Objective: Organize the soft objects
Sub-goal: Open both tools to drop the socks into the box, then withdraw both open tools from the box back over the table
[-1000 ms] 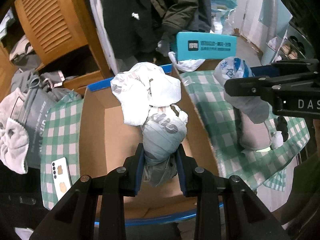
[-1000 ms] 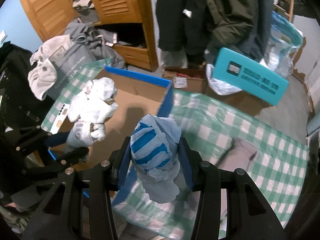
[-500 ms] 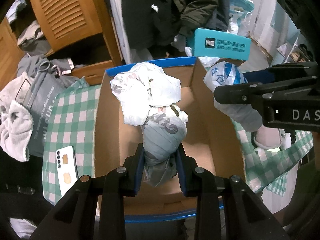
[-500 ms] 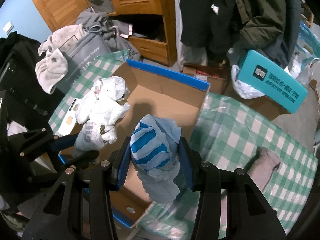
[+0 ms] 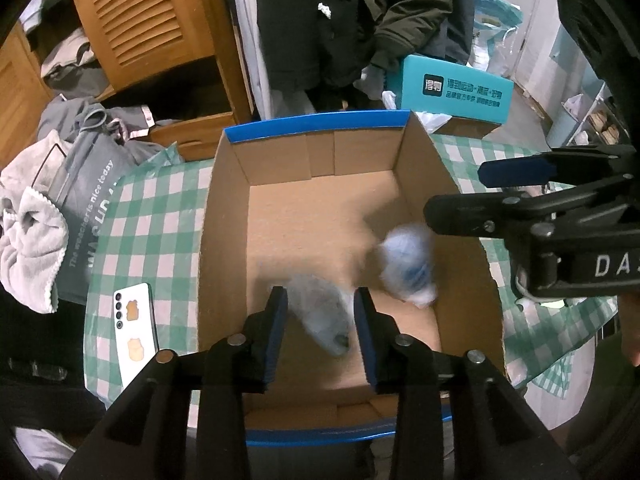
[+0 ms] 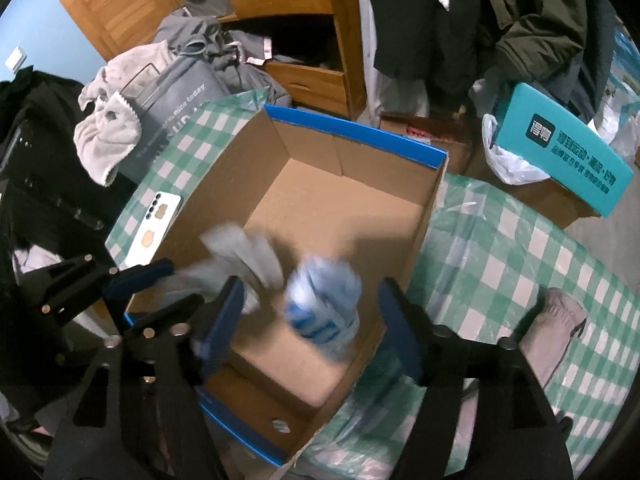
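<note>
An open cardboard box with a blue rim (image 5: 320, 124) (image 6: 356, 132) stands on the checked cloth. A grey-white soft bundle (image 5: 324, 312) (image 6: 240, 256) shows blurred inside the box, free between the open fingers of my left gripper (image 5: 320, 332) (image 6: 148, 280). A blue-striped soft bundle (image 5: 408, 268) (image 6: 324, 300) shows blurred inside the box near its right wall, free of my open right gripper (image 6: 312, 320) (image 5: 456, 188). Both grippers hover over the box.
A white phone (image 5: 134, 332) (image 6: 156, 220) lies on the green checked cloth (image 5: 152, 208) left of the box. A grey-pink soft item (image 6: 556, 328) lies on the cloth at right. A teal box (image 5: 456, 92), a grey bag with towel (image 5: 36, 232) and a wooden wardrobe stand behind.
Both grippers have opened and let go of their bundles, which drop blurred into the box. The box now sits centred under both grippers.
</note>
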The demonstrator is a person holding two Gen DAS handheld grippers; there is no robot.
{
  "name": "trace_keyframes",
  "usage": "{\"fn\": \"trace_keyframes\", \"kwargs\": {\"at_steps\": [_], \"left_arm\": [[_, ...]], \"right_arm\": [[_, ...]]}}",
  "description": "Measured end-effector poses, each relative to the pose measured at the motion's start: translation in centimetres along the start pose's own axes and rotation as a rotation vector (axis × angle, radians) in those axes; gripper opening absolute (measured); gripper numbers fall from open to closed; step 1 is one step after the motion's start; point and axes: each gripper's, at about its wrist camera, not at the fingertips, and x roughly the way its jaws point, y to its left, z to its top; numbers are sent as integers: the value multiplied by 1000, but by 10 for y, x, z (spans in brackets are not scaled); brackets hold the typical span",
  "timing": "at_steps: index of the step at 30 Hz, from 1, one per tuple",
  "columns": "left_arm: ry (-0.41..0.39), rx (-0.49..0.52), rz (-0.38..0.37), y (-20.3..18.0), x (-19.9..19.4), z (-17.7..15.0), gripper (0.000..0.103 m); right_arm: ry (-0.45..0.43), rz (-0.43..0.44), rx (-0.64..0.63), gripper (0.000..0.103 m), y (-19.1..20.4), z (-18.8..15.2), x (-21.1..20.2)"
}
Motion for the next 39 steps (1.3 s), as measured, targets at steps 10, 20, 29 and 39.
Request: {"fn": "trace_keyframes", "kwargs": {"at_steps": [10,20,29,39], "left_arm": [[-5,20,-11,-12,0,1,45],[-22,77,-18,-37,-7,5,51],[-19,110,-18,-57,-6,9,58],[-15,164,-27,-88,-5,15,61]], "right_arm": [[-13,-28,24,74,-13,-6,-7],[-26,-68,55,76,-36,-21,-20],[-45,-101,89,78,-59,-37,-37],[-45,-147,114,80,-89,-61,-49]]}}
